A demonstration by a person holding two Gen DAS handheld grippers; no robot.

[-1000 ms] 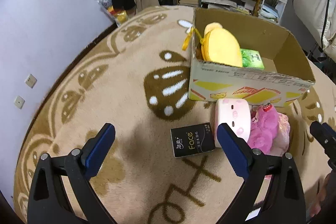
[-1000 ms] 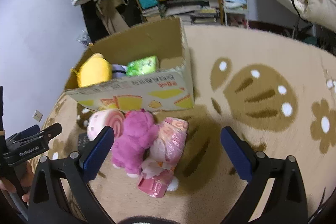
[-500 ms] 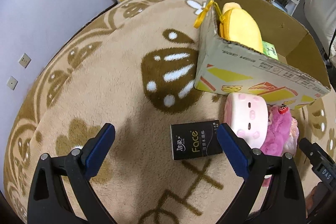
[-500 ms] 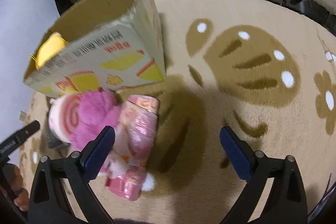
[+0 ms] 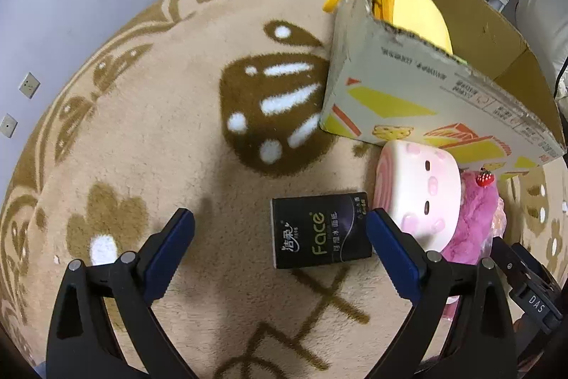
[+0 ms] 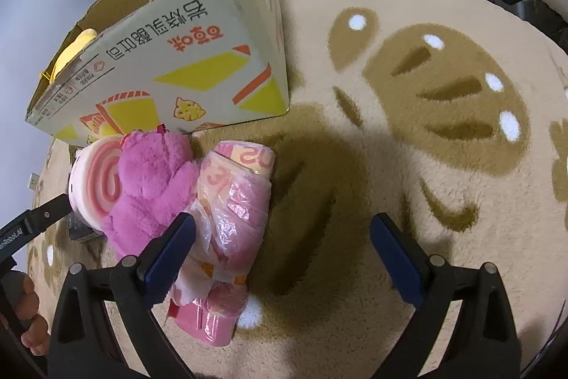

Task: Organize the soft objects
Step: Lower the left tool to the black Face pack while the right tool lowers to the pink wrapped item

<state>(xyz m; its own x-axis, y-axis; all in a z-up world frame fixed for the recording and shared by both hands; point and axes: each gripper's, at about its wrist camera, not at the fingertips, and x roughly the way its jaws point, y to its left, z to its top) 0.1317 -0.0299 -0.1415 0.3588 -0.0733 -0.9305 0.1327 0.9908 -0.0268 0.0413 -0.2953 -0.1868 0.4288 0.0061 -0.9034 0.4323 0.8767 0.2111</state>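
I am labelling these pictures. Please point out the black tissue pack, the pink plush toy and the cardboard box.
black tissue pack (image 5: 321, 229), left wrist view, middle of its top face.
pink plush toy (image 6: 152, 180), right wrist view, its furry body.
cardboard box (image 6: 198, 66), right wrist view, printed front wall.

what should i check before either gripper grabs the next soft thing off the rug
1. Left gripper open and empty: ok.
2. Right gripper open and empty: ok.
3. Black tissue pack lies between the left fingers: ok.
4. Pink plastic pack centred for the right gripper: not ok, it sits by the left finger.
5. Room left in the cardboard box: ok, the yellow plush fills only one end.
6. Pink plush free of its neighbours: not ok, it touches the roll-cake plush.
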